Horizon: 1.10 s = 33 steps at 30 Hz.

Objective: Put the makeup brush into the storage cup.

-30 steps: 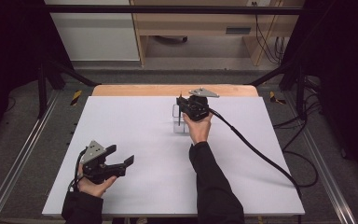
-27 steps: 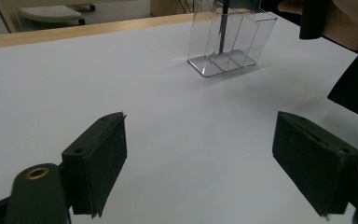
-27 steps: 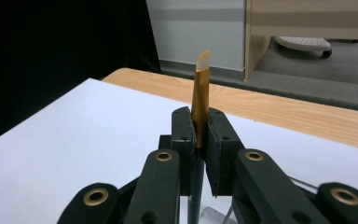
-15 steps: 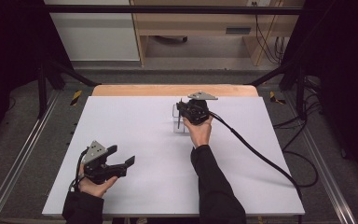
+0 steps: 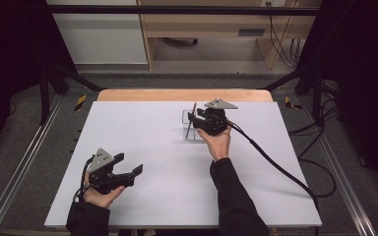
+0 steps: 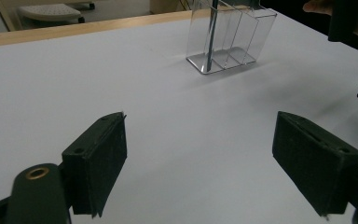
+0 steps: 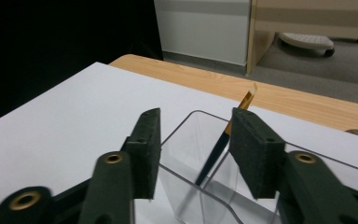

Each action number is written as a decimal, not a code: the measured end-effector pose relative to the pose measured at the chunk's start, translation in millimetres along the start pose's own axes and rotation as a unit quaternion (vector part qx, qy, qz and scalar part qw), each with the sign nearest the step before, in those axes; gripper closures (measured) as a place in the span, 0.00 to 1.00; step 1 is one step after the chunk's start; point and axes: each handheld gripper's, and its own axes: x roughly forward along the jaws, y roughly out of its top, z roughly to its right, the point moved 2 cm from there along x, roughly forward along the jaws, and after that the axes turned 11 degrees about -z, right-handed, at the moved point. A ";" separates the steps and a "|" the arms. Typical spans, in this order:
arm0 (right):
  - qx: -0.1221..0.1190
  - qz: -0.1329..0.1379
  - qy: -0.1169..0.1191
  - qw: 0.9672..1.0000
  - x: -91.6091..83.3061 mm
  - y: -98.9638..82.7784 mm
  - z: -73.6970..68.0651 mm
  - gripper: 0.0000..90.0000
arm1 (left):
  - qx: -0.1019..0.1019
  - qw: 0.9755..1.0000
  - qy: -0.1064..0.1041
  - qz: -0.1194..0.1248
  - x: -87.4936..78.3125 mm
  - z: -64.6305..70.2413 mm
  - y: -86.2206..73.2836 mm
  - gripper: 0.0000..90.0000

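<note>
Right gripper jaws just opened, brush loose in clear holder | left gripper agape, empty | withdraw straight up, avoid brush tip

A white table in a dim, curtained workspace

The white tabletop has a pale wooden edge at its far side and sits inside a black metal frame. Beyond it grey floor runs to a white cabinet and a light wooden desk; black cables trail at right. What may be dark curtains close off both sides.
</note>
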 end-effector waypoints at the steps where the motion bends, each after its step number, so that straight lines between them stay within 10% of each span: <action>1: -0.004 0.002 -0.001 1.000 -2.9 -0.5 0.2 0.55 | 0.000 1.000 0.000 0.000 0.1 0.1 0.0 0.19; 21: -0.042 0.009 0.020 0.999 -50.4 -11.9 -9.7 0.19 | 0.002 1.000 0.001 -0.001 0.2 0.5 0.0 0.18; 33: -0.038 0.025 0.036 0.998 -80.9 -28.4 -6.0 0.13 | 0.000 1.000 0.002 0.000 -0.4 -0.6 0.1 0.18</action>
